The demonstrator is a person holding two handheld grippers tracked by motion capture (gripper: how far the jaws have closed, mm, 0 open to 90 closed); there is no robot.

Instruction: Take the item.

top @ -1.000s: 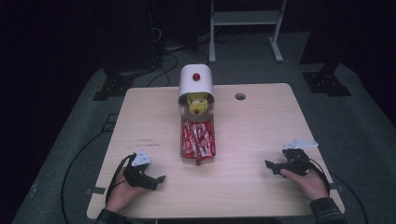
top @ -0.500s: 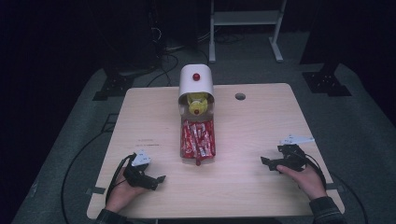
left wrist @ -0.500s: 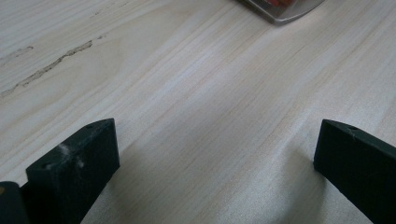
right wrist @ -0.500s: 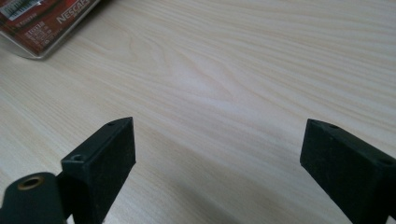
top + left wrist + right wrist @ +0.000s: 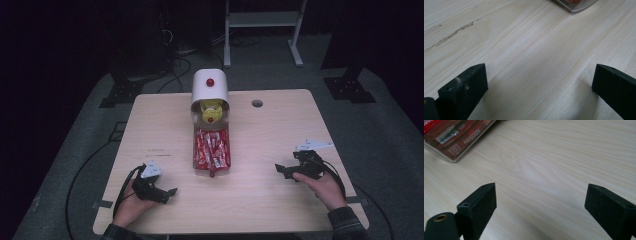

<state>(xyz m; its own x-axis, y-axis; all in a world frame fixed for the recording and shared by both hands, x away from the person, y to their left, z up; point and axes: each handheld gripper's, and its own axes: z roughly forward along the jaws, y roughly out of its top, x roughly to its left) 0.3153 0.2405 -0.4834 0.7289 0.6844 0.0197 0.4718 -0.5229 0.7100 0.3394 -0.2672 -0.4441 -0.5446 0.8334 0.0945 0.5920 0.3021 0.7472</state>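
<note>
At the middle of the counter point(image 5: 280, 135), seen from the high view, stands a white dispenser point(image 5: 210, 87) with a red knob on its domed top. Its open front shows something yellow with a red spot; what it is cannot be told. A clear tray point(image 5: 211, 150) runs from the dispenser toward the person and holds a heap of red sachets point(image 5: 212, 145), one of them at the near lip. No writing can be read from this height. A round hole point(image 5: 257, 103) sits in the counter, right of the dispenser. The left hand-held gripper point(image 5: 167, 192) lies low at the near left, well apart from the tray, pointing right. The right hand-held gripper point(image 5: 281, 170) sits at the near right, pointing left toward the tray, also well apart from it.

Left gripper view: the left hand-held gripper point(image 5: 539, 87) has its jaws spread wide over bare wood, holding nothing. A corner of the clear tray point(image 5: 576, 5) shows at the top edge with red inside.

Right gripper view: the right hand-held gripper point(image 5: 541, 207) is likewise wide and empty. At upper left, the clear tray point(image 5: 454, 157) holds a dark red sachet point(image 5: 456, 135) bearing a barcode and white lettering that appears to read "NESCAFE"; smaller print is illegible.
</note>
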